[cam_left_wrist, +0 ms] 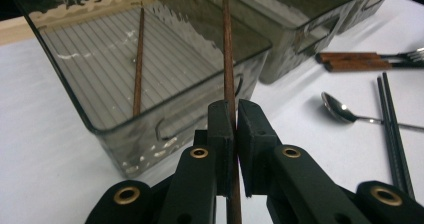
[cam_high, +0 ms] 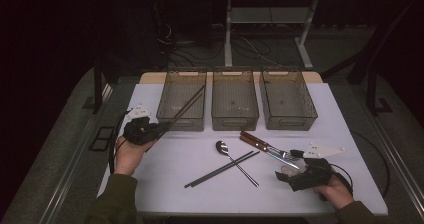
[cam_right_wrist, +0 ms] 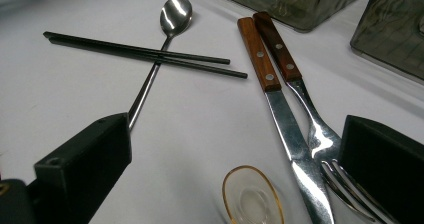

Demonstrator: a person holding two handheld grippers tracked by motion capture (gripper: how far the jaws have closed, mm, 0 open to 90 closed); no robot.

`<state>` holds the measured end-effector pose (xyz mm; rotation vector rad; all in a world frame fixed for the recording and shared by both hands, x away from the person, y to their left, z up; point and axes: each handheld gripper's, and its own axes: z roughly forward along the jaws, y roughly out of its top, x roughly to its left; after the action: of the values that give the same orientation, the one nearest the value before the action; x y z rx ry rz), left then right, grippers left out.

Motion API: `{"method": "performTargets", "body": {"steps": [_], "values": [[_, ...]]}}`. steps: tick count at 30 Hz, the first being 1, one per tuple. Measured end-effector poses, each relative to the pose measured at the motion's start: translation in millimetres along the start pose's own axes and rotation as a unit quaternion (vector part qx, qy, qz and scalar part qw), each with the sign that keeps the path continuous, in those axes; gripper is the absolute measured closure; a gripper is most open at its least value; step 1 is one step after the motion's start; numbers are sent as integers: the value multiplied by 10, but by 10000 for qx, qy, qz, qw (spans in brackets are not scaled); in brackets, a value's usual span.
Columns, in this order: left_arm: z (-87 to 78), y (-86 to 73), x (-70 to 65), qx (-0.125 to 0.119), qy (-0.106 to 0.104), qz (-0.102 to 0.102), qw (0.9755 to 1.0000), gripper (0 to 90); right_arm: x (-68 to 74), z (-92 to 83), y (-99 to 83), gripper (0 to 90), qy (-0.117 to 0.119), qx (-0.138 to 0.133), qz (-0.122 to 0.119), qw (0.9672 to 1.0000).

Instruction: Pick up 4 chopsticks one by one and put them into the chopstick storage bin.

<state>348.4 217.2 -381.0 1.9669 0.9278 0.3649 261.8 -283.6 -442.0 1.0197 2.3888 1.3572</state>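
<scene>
Left gripper (cam_left_wrist: pixel 235 129) clenched on brown chopstick (cam_left_wrist: pixel 228 49), probably over left bin (cam_left_wrist: pixel 75 94); lower tip inside beside its mate before letting go. Right gripper (cam_right_wrist: pixel 235 174) released.

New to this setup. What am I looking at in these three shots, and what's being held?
No robot arm here: a person sits at a white table holding hand-operated tongs in each hand. The high view looks down from above the person; the other two pictures come from cameras riding on each pair of tongs, looking along their black jaws.

The left tongs are shut on a brown chopstick, which leans over the left tray. A second brown chopstick already lies in that tray. Two more trays stand beside it.

The right tongs are open and hold nothing. In front of them lie a knife, a fork, a spoon, a pair of black chopsticks and a small glass dish.
</scene>
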Motion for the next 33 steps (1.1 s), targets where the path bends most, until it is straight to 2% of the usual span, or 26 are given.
{"method": "performTargets", "body": {"steps": [15, 27, 33], "values": [[115, 191, 141, -238, 90, -134, 9996, 847, -9, -9, -4, 6, -13, -11, 28, 10000], [230, 343, 228, -252, 181, -156, 9994, 847, -9, -9, -5, 6, -9, -13, 18, 10000], [303, 402, 286, -265, 249, -229, 9991, 848, -10, -13, -6, 6, 2, -21, 16, 10000]]}}
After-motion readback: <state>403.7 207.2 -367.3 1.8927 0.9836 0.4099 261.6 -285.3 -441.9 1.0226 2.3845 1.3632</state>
